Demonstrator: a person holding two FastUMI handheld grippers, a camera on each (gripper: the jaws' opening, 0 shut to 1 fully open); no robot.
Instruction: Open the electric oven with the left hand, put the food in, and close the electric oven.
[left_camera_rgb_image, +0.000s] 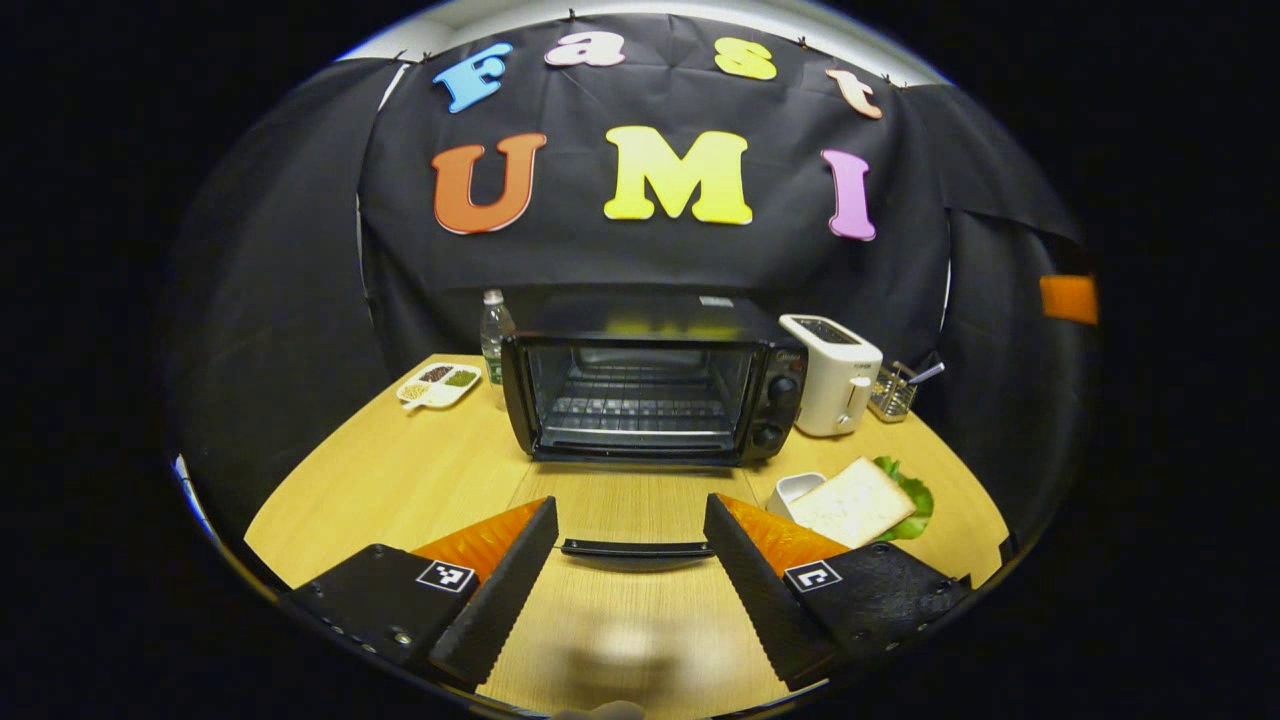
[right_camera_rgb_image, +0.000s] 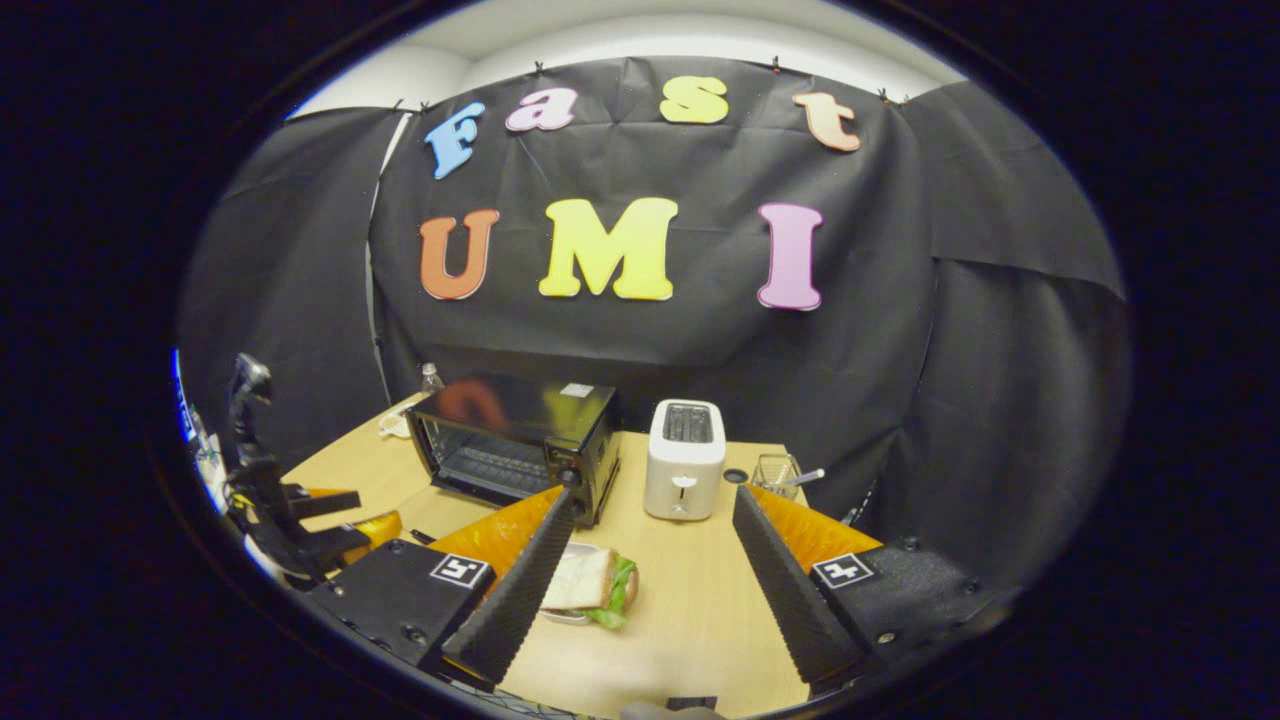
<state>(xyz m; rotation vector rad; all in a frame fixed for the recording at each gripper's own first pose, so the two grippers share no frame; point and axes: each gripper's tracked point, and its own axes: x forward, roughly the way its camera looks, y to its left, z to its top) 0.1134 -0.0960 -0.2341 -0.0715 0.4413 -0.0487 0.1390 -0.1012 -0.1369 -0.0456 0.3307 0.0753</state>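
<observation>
Handle (left_camera_rgb_image: 636, 548) of the lowered oven door lies right between the spread fingers of the left gripper (left_camera_rgb_image: 630, 535), which grips nothing; whether a finger touches it I cannot tell. With the door (left_camera_rgb_image: 625, 500) flat on the bench in front of the oven (left_camera_rgb_image: 650, 385) and the rack (left_camera_rgb_image: 635, 405) bare, the opening step looks done and loading the food is in hand.

That food, a sandwich (right_camera_rgb_image: 590, 585) of bread and lettuce on a small white dish (left_camera_rgb_image: 795, 490), sits near the bench's right front edge, just beside the oven's control side. The right gripper (right_camera_rgb_image: 640, 560) hovers above it, jaws wide and unloaded. My guess is that it must drop, close on the bread, then swing left over the door into the cavity.

Room is tight rightward: a white toaster (right_camera_rgb_image: 683, 460) stands just beside the oven, a wire holder (right_camera_rgb_image: 775, 470) behind. Along the left edge, a sectioned tray (left_camera_rgb_image: 438, 385) and bottle (left_camera_rgb_image: 495, 335) sit at the back corner.
</observation>
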